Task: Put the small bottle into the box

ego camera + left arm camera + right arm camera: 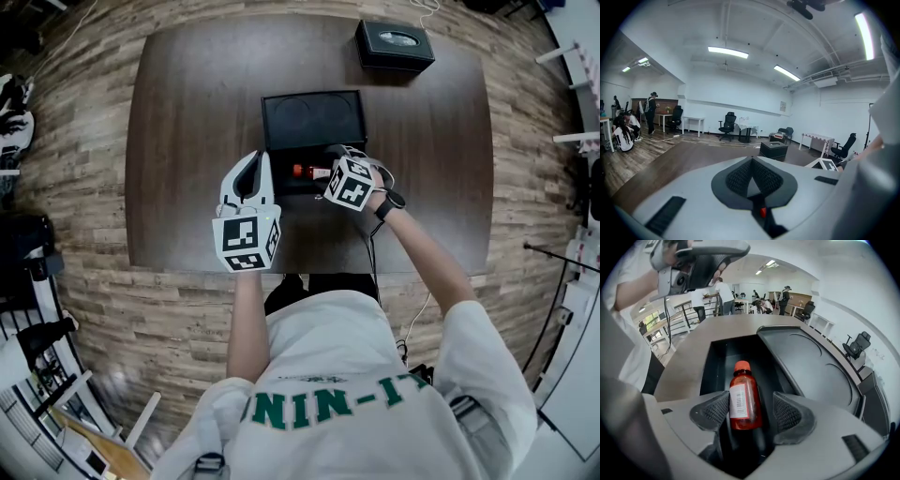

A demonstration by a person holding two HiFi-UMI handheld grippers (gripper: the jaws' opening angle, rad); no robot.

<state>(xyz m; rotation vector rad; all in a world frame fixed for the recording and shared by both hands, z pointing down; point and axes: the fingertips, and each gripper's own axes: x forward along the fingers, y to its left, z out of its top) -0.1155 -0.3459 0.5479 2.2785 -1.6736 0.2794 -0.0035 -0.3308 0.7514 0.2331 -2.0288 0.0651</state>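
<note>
1. Surface (187,122): dark wood-grain top; person stands at its near edge, one tool in each hand
2. Left tongs (255,161): held over the surface near the left side of the black box (313,119). Left gripper view shows the two ribbed pads pressed tip to tip, fully closed, nothing gripped between them. Whether the tool touches the box cannot be told
3. Black box: open near the middle of the surface, lid swung back on the far side, two round recesses in the lid's lining; the near half is a deep dark tray
4. Small bottle (745,399): amber-red, orange cap, white barcode label. It lies on its side inside the tray, already in the box
5. Right tongs (323,173): angled steeply down into the tray, jaws spread wide on either side of the bottle's lower half. One pad sits just beside the label, a clear gap shows at the other; no grip on it
6. Black tissue box (394,44): far right corner of the surface, well apart from the rest
</note>
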